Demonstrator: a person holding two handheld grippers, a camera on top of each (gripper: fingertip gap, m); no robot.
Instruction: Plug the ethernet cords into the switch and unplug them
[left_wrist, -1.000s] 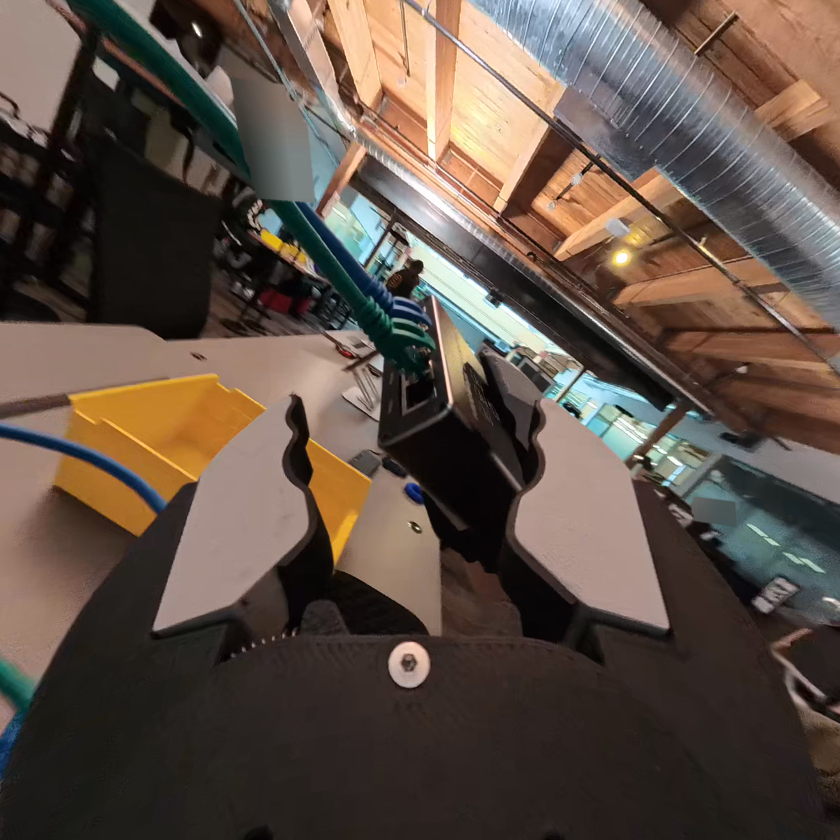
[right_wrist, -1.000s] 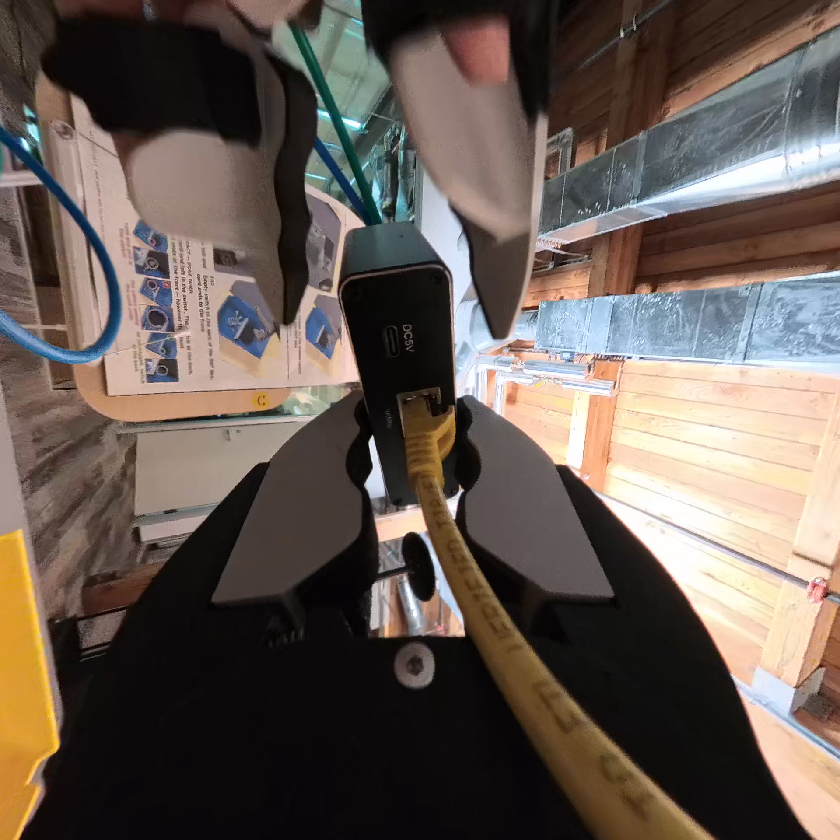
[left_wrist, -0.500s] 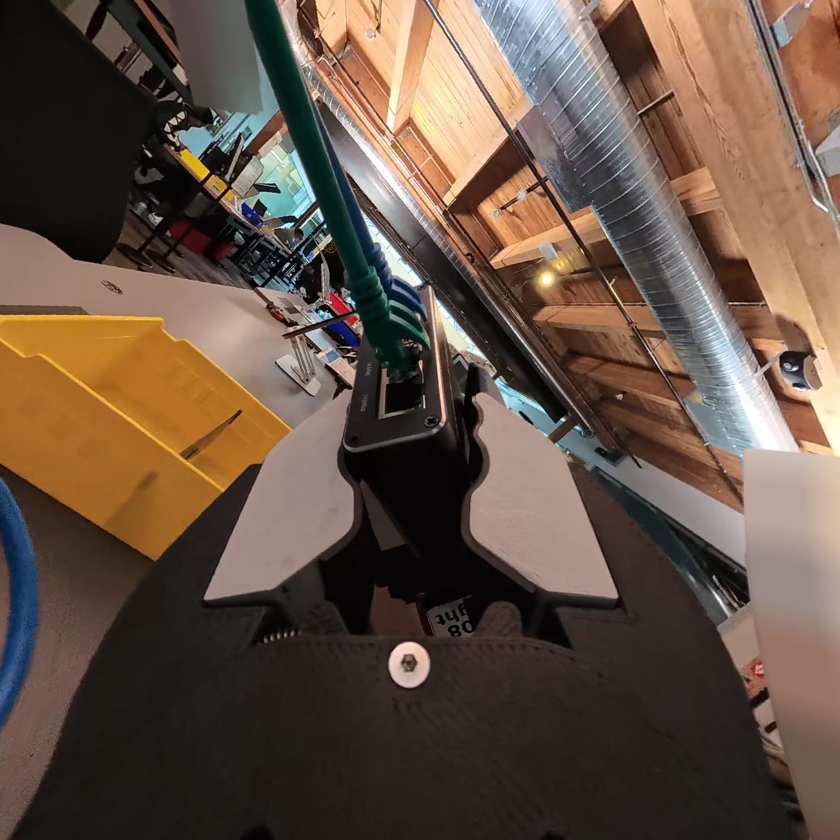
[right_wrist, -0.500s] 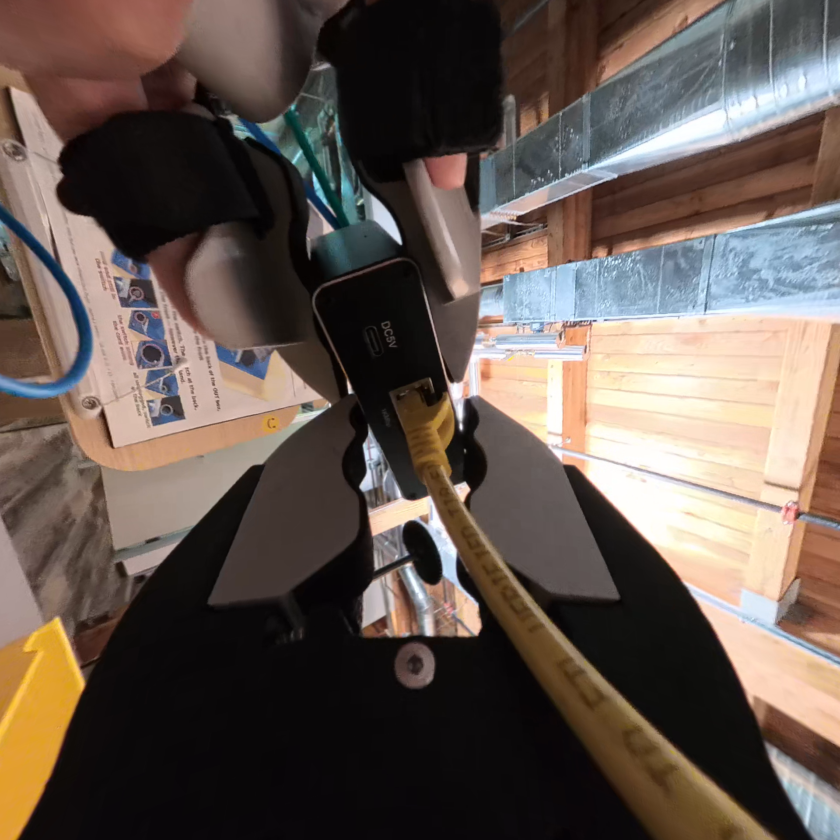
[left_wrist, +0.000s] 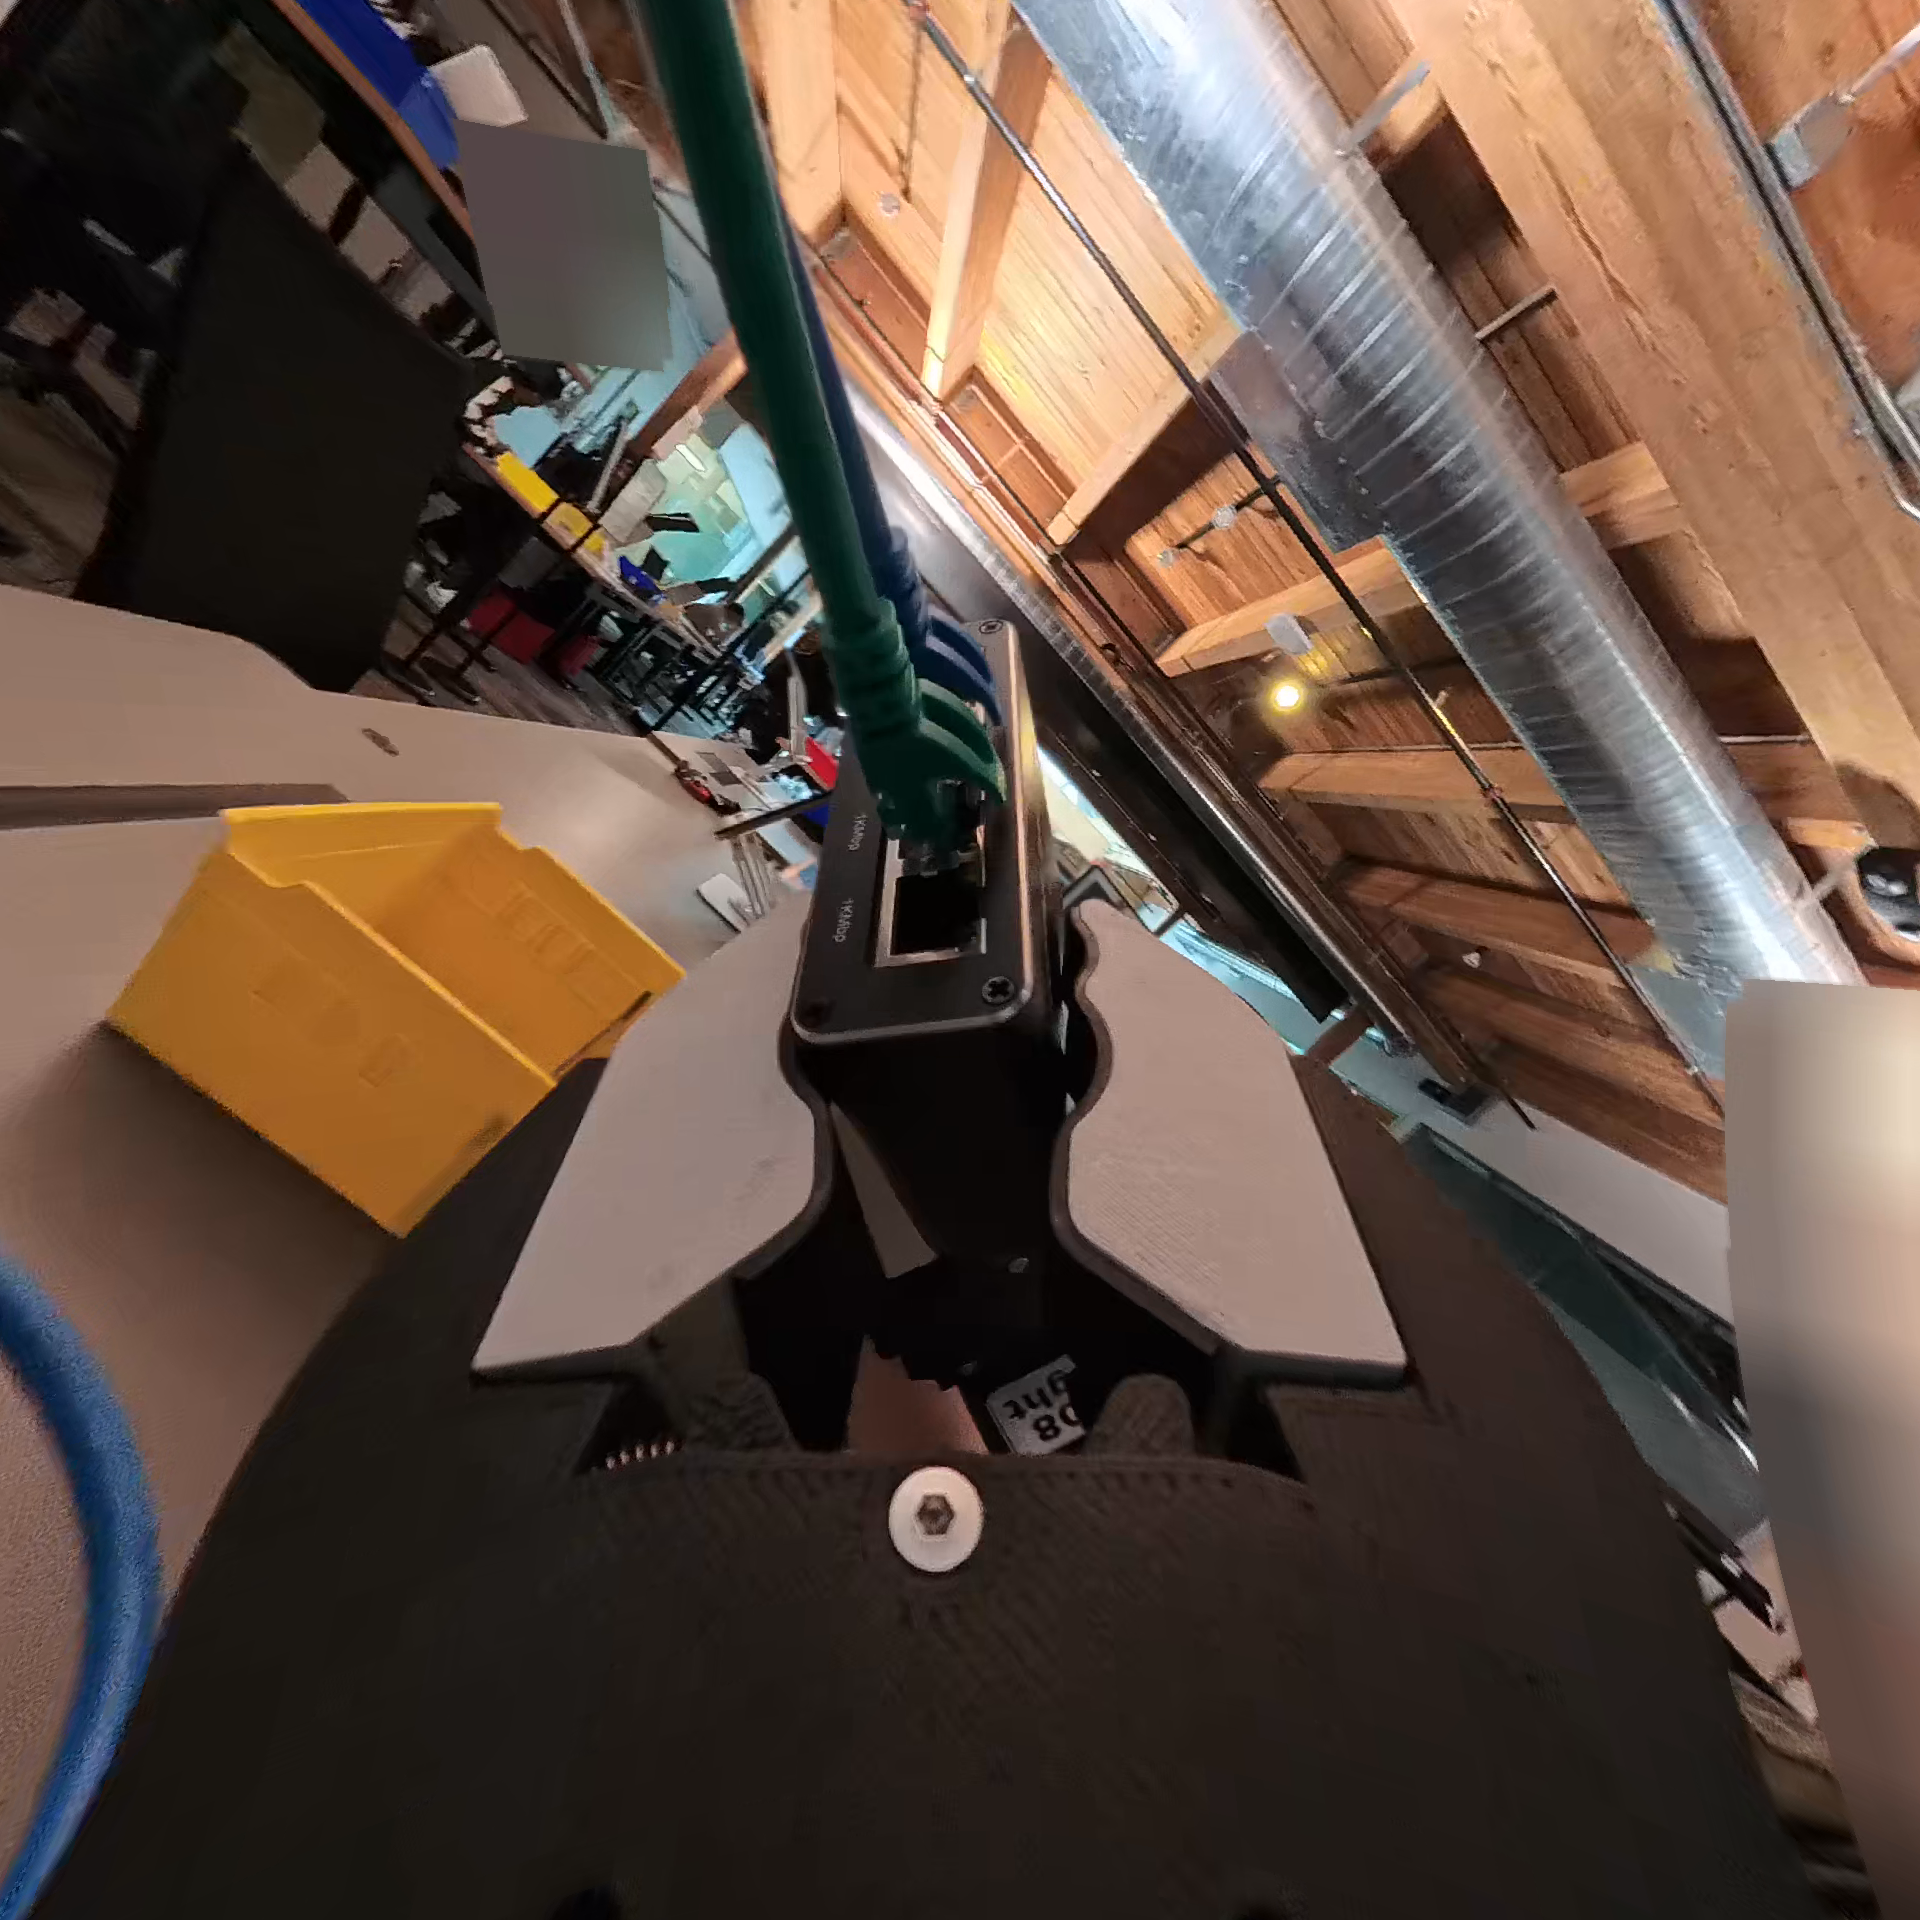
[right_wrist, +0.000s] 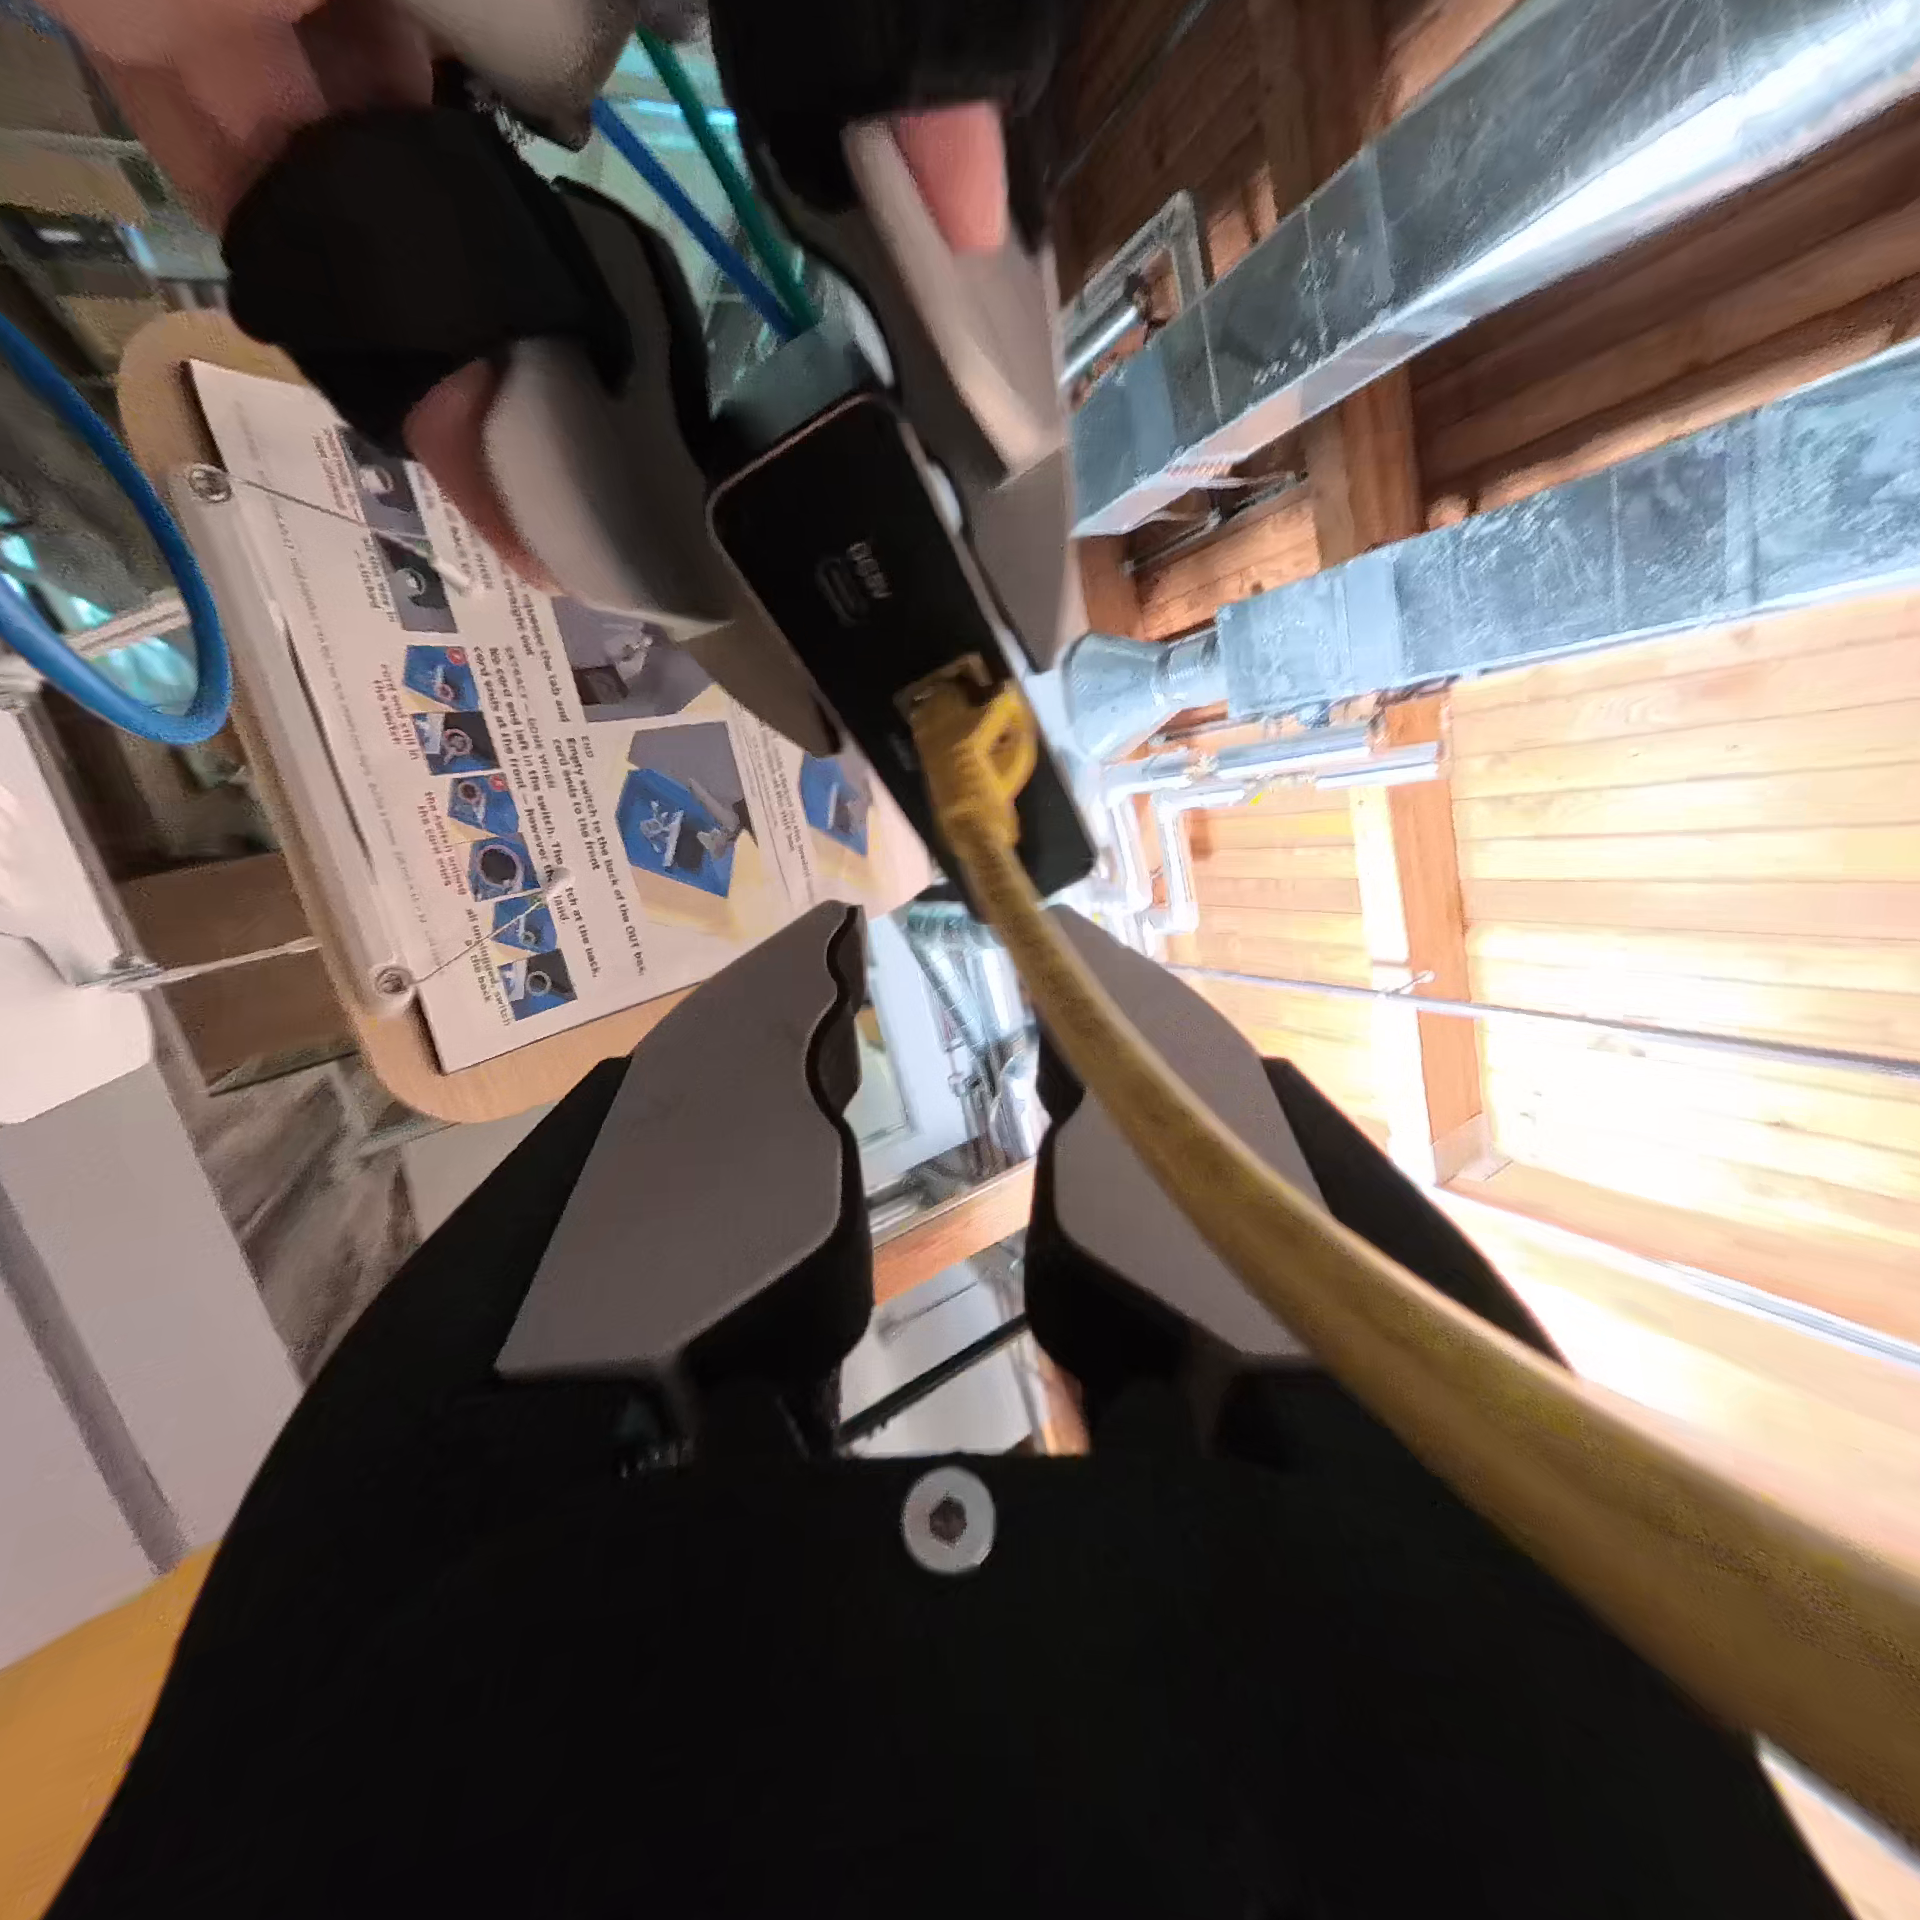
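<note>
1. Left wrist view looks steeply upward, toward wooden ceiling beams and a silver duct (left_wrist: 1455, 436); my left fingers (left_wrist: 940, 1023) are clenched on the black switch (left_wrist: 925, 1039), held off the worktop (left_wrist: 135, 1195).
2. A green cord (left_wrist: 821, 499) and a dark blue cord (left_wrist: 935, 644) sit plugged into the switch's upper ports; the nearest port is empty.
3. A yellow bin (left_wrist: 364, 997) rests on the worktop at left.
4. Right wrist view is rolled sideways; my right fingers (right_wrist: 945, 966) are parted, gripping nothing.
5. A yellow cord (right_wrist: 1195, 1122), plugged into the switch's end face, passes between them, lying over the right-hand one.
6. My gloved hand (right_wrist: 416, 239) holds the left tool above.
</note>
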